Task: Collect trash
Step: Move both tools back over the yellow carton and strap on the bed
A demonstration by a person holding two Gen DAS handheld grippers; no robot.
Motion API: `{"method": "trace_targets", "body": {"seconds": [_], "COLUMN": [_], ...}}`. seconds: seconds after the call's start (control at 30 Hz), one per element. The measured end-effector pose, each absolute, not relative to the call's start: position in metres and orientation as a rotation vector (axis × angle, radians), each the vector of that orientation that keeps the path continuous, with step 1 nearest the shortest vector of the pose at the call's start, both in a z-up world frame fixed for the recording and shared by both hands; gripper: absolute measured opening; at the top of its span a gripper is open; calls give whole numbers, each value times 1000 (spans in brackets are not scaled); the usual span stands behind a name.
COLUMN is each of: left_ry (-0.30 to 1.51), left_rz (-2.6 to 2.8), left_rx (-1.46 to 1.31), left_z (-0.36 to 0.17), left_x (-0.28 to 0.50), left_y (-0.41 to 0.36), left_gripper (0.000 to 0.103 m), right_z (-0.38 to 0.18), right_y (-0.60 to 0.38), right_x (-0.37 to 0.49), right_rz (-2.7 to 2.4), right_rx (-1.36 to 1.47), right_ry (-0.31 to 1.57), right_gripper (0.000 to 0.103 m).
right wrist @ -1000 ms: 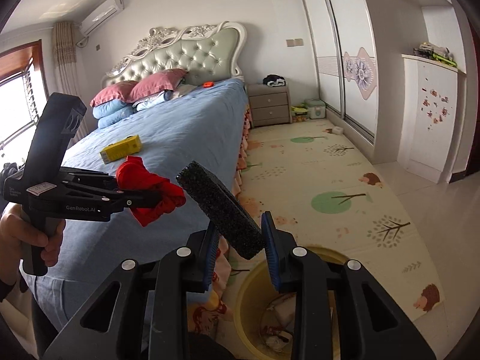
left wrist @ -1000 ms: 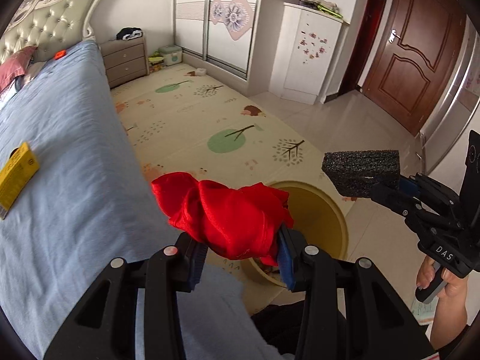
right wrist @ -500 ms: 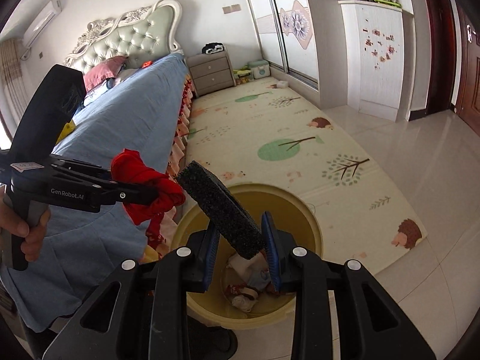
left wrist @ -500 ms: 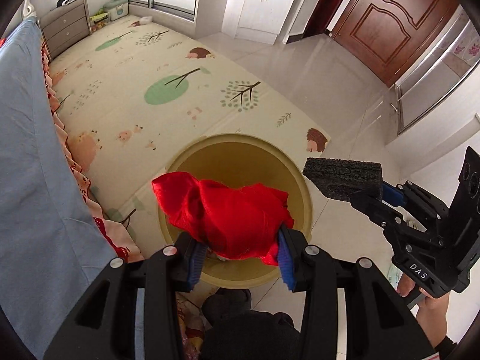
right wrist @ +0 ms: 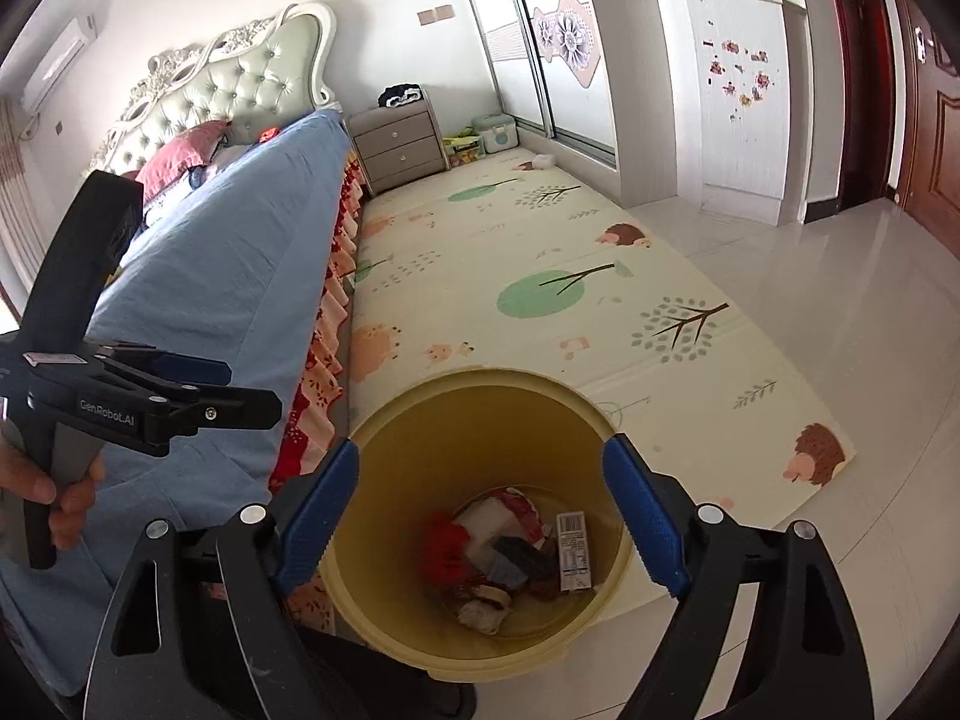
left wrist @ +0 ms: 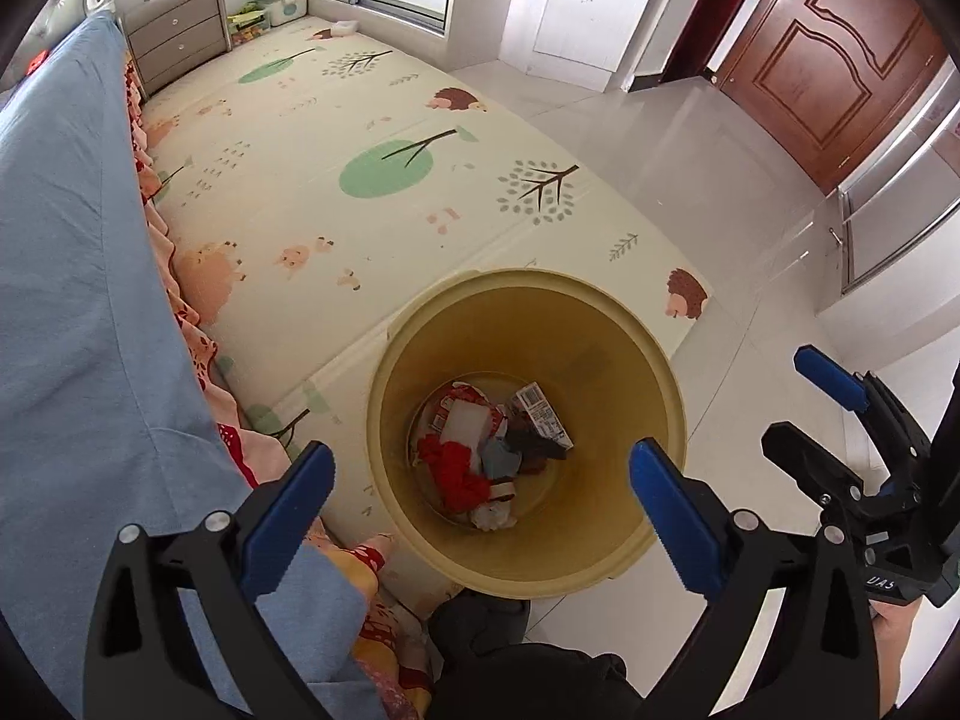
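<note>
Yellow bin (left wrist: pixel 654 360) holds red cloth (left wrist: pixel 453 468), wrappers; both grippers' fingers (left wrist: pixel 288 504) opening, empty.

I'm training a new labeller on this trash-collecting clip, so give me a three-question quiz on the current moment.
1. True or false: the left tongs grip a red cloth.
2. Where does the bin stand? A) on the bed B) on the floor beside the bed C) on the nightstand
3. Fill in: nothing is between the fingers of the right tongs, which are ____.

Key:
1. False: the cloth lies in the bin, and the left tongs are opening with nothing between them.
2. B
3. opening
</note>
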State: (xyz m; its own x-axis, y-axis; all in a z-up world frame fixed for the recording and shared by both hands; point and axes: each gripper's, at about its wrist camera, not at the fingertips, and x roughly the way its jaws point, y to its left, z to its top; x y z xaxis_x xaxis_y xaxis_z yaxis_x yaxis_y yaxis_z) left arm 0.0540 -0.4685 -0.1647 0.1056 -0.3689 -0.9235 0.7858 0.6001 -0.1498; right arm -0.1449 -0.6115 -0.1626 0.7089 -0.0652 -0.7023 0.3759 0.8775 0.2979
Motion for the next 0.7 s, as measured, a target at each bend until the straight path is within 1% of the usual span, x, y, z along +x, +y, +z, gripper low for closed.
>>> {"method": "trace_targets", "body": {"seconds": [0.23,0.4,0.57,0.7], "left_ry": [1047,912,808,761], "left_rz": [-916,-942,-922,-851], "left_rx": [368,360,325,276], "left_z": [-133,-96,-56,-31], "left_x": [45,32,32,49], "left_y": [-458,-444,-402,-350], "left_gripper": [98,98,99,99], "right_z": [-156,-135,-102,-77], "right_y": [-609,-591,-562,-531], "right_x": [-155,-150,-134,-111], "right_rz": [-231,-189,-114,-14], "right_rx": [507,480,413,376], "right_ry": [742,712,668,637], "right_gripper": [80,80,80,80]}}
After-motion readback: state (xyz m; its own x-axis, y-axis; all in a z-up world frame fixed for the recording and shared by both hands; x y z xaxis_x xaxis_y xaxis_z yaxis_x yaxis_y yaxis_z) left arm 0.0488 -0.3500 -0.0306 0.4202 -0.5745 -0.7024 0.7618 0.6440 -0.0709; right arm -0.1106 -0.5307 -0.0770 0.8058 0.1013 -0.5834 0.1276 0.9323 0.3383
